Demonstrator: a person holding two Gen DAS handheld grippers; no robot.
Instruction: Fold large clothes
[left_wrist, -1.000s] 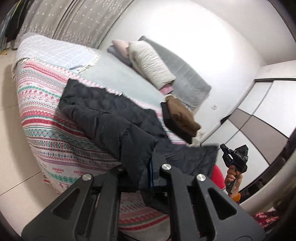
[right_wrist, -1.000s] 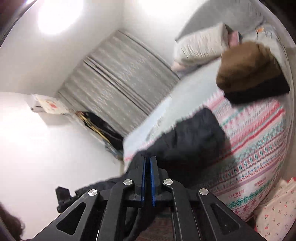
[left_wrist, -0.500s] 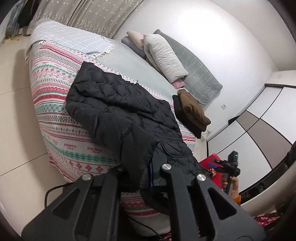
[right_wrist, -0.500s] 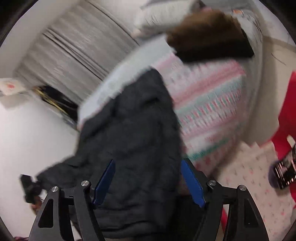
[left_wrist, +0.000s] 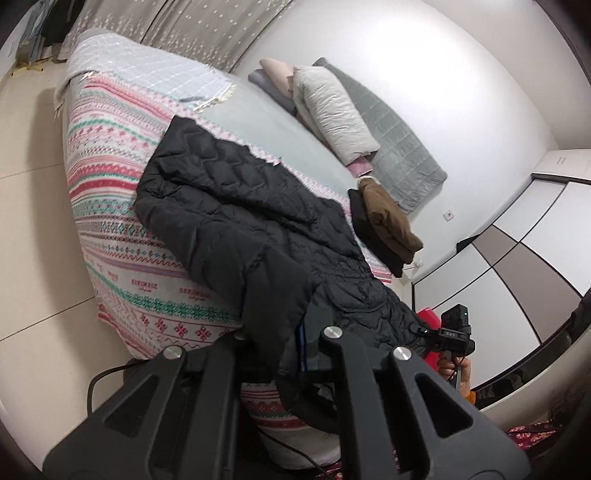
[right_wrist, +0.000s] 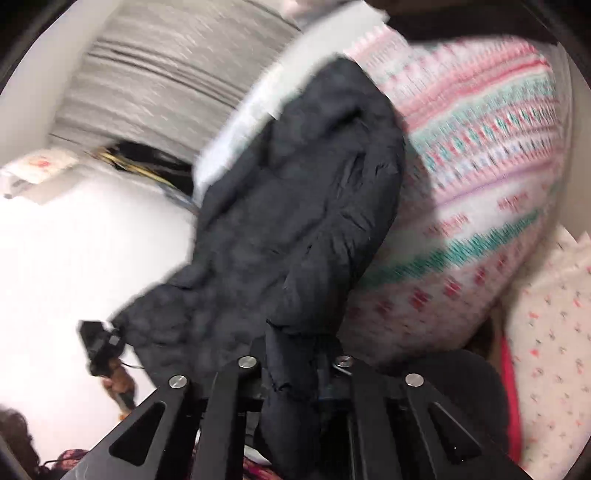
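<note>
I read this as the laying-out step of the fold: I have the black quilted jacket by its near end and am spreading it over the striped patterned blanket on the bed, with no fold made yet. My left gripper is closed on a bunch of the jacket's fabric at the foot edge of the bed, the cloth swelling up out of the pinch between the 2 fingers. My right gripper is likewise clamped on a thick wad of the jacket, though that view is motion-blurred and I cannot tell which part of the garment it has. From both pinch points the jacket runs away from the fingers, up over the bed's edge and flat along the blanket toward the grey sheet, its far end well apart from me. A folded brown garment on a dark one sits just beside the jacket, toward the pillows. Next I judge I need to draw both grips apart and pull evenly so the near end lies flat and square, keeping it from sliding off the edge and clear of that brown stack.
</note>
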